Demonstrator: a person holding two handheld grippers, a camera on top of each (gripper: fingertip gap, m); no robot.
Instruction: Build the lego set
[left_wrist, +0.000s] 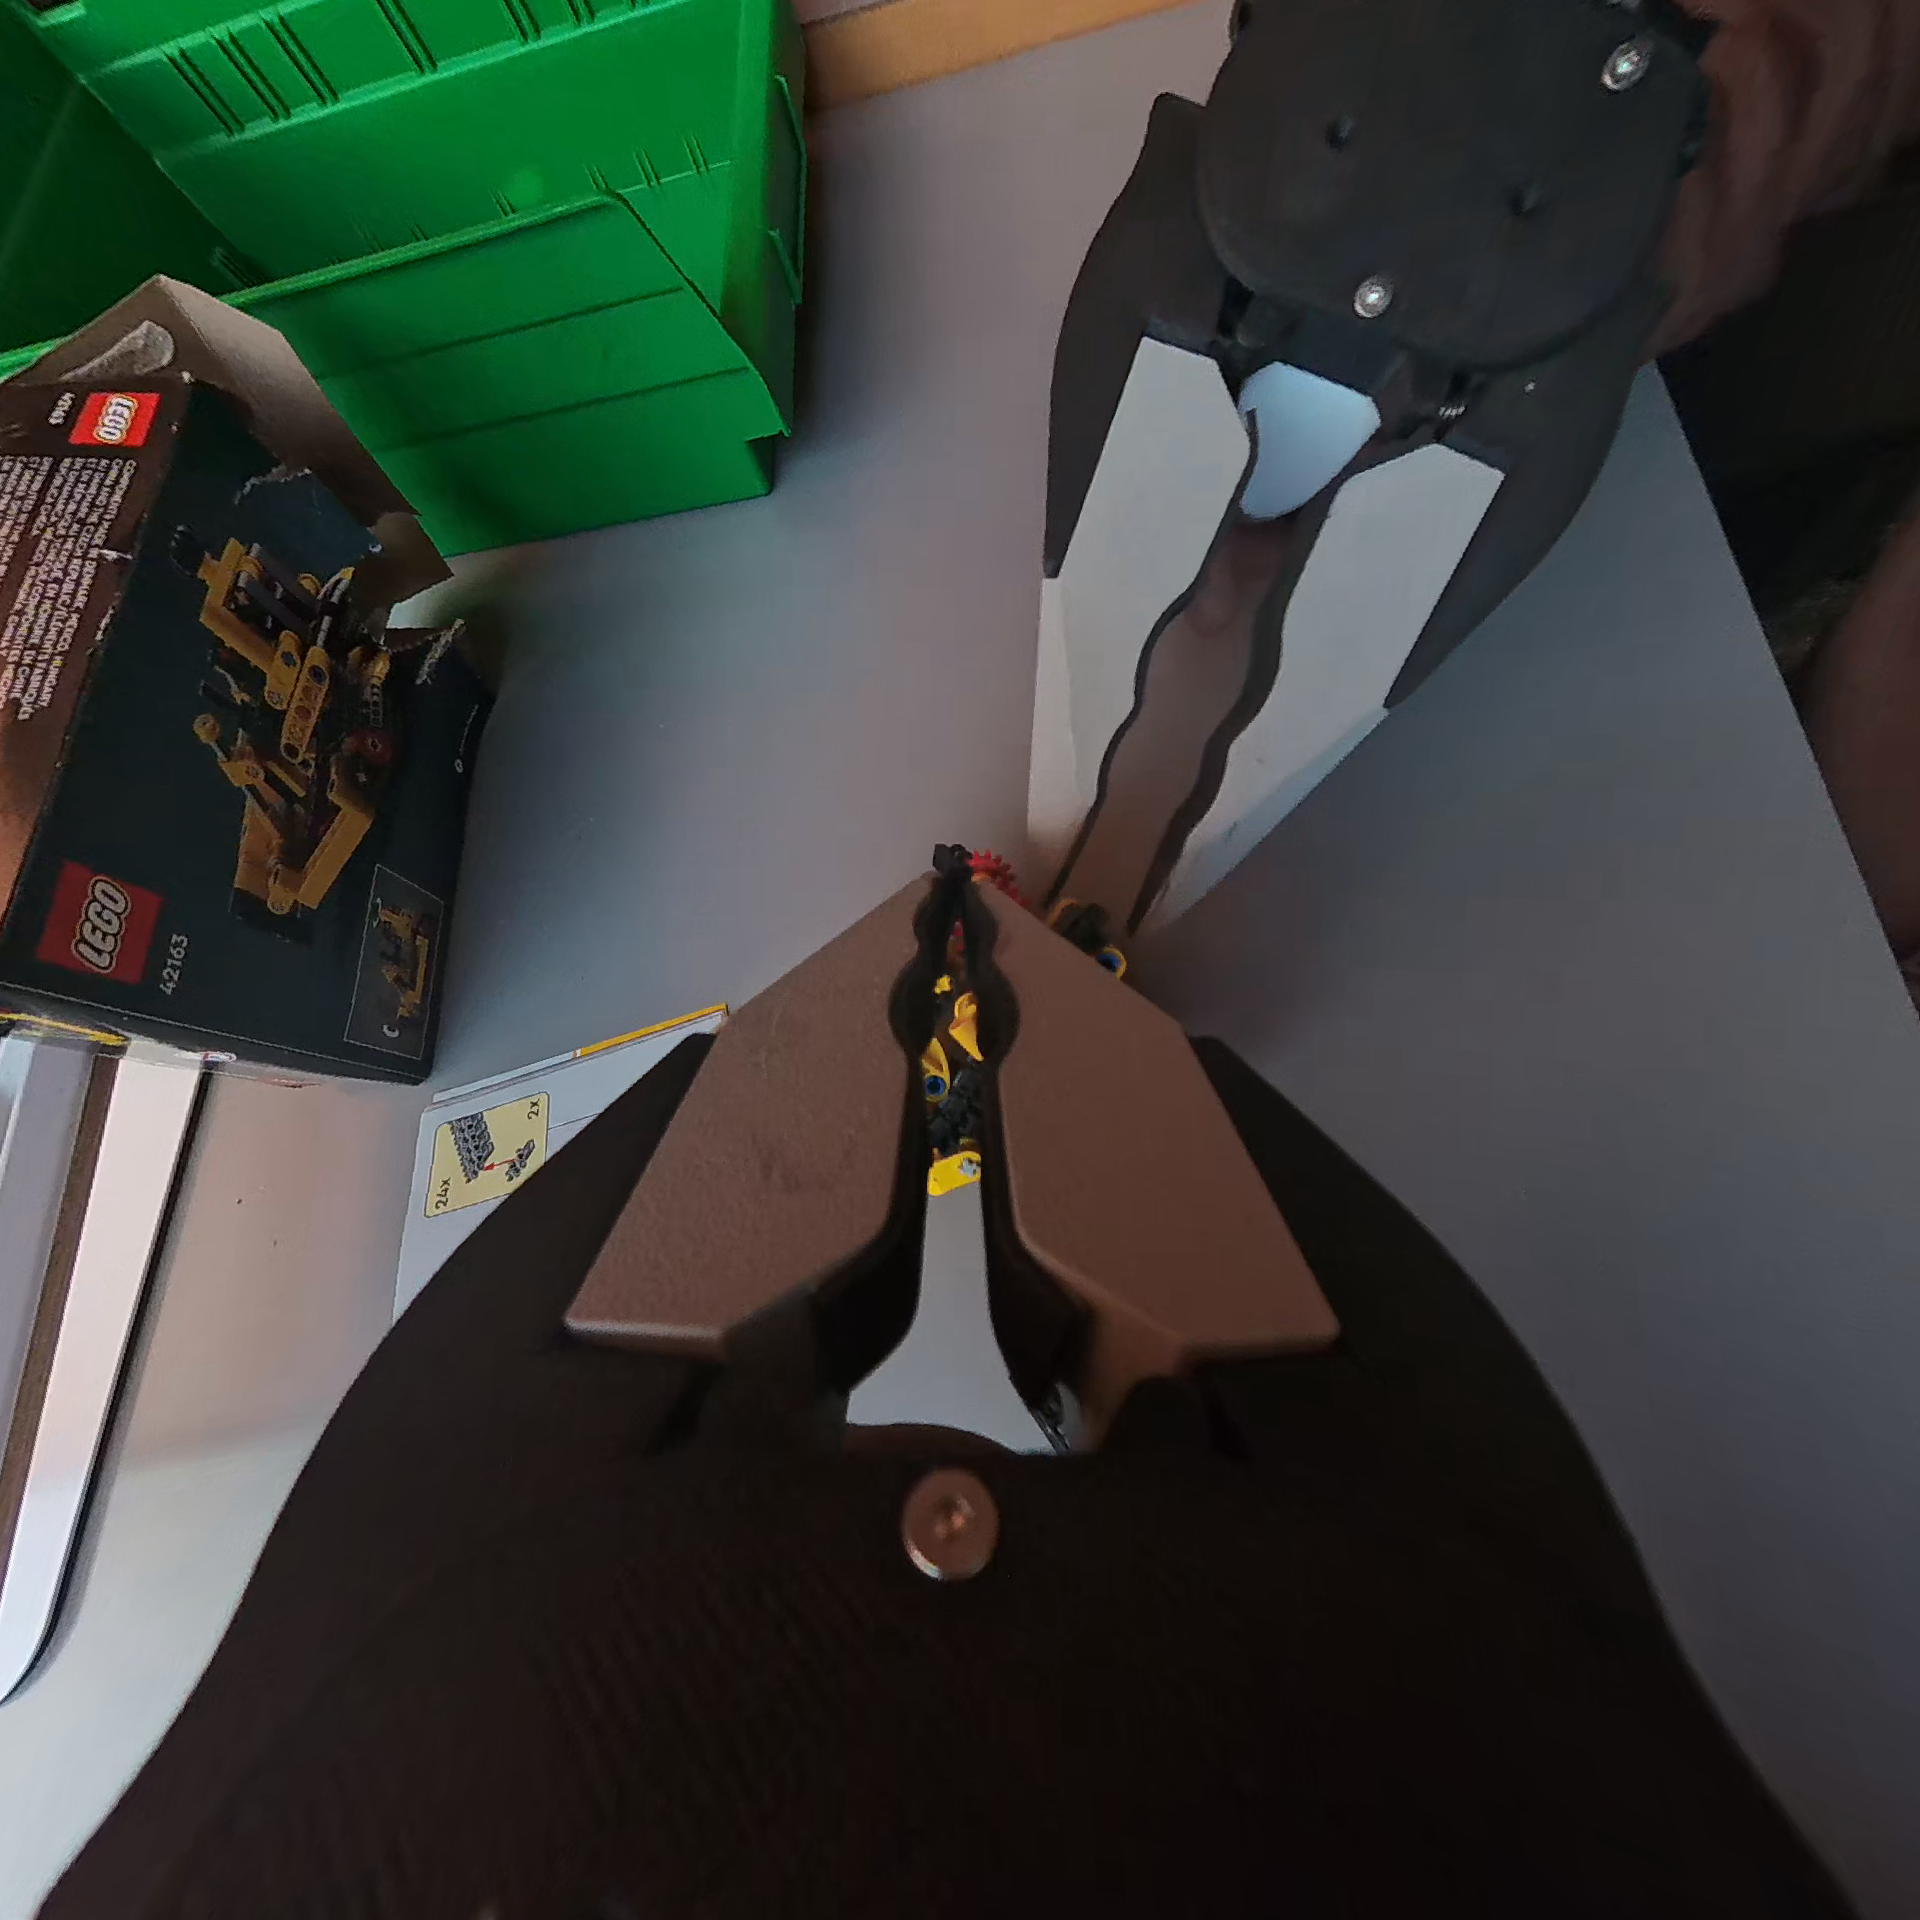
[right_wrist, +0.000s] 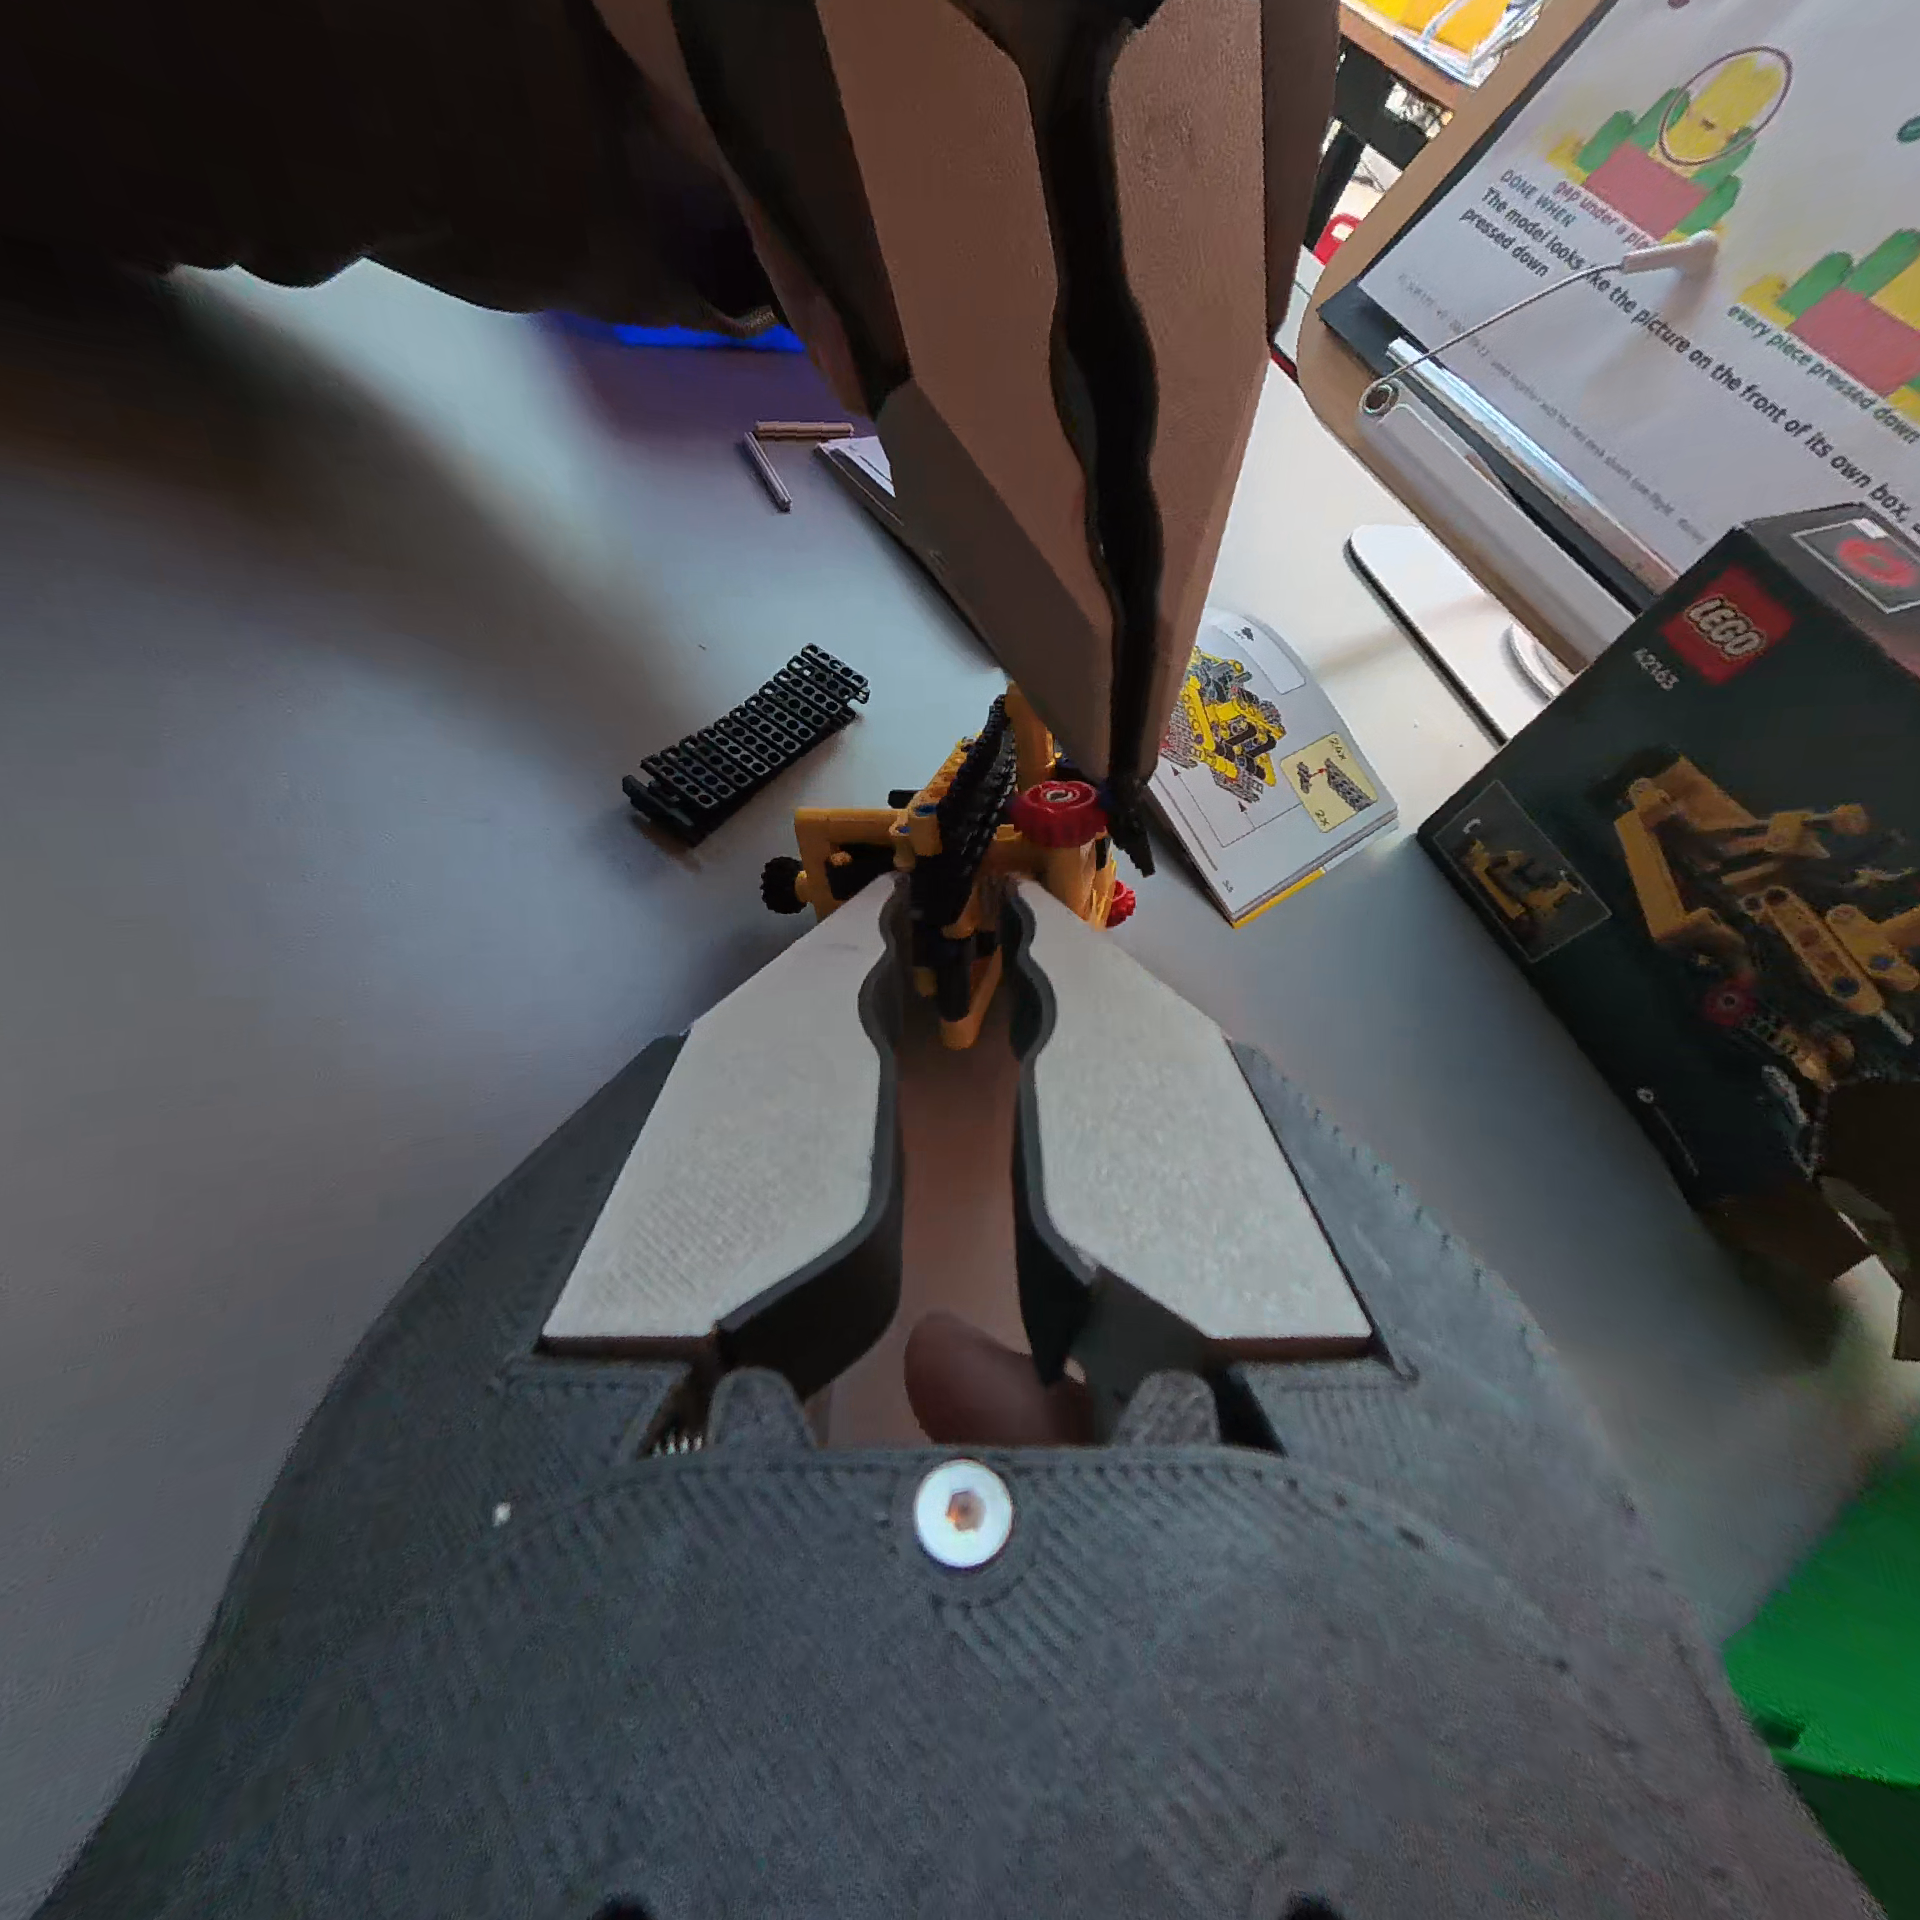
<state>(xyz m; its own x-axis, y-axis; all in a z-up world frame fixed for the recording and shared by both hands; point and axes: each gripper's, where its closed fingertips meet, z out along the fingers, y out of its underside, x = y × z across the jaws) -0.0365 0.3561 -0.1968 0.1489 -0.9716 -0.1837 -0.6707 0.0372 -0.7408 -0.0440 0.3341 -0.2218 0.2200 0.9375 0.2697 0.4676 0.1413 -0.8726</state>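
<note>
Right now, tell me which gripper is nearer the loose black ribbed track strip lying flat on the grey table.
Right. The right gripper clamps the yellow model just beside the track strip; the left gripper pinches a track end on the model's far side.

Both wrist views show strong wide-angle distortion: the table (left_wrist: 727, 727) edge bends and objects near the frame borders stretch and lean. In the left wrist view the left gripper (left_wrist: 956, 883) body is in deep shadow, nearly black, while the right gripper (left_wrist: 1101, 914) catches bright light on its pale finger faces. In the right wrist view the upper left corner is dark and soft. Daylight falls from the upper right, and the set box (right_wrist: 1714, 883) casts a soft shadow. The near gripper bodies are slightly out of focus.
</note>
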